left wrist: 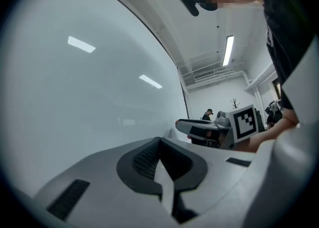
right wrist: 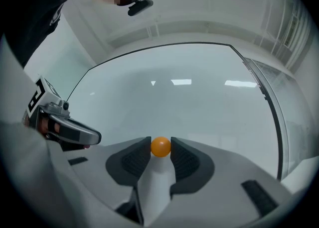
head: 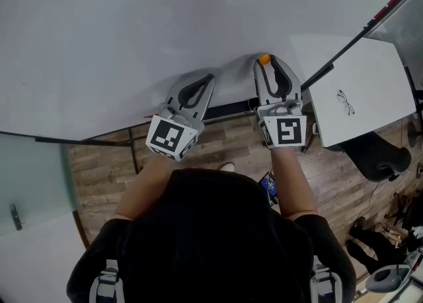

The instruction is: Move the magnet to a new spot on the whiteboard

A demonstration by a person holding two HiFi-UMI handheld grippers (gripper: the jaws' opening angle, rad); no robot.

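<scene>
A small orange ball magnet sits against the whiteboard near its lower edge. My right gripper points at the board and is shut on the magnet, one pad touching each side of it. To its left, my left gripper rests close to the board, tips together with nothing between them. The right gripper also shows in the left gripper view, beside the board's edge.
A dark ledge runs under the board. A white table with a pair of glasses stands at the right, a black chair beside it. Wooden floor lies below, with a glass panel at the left.
</scene>
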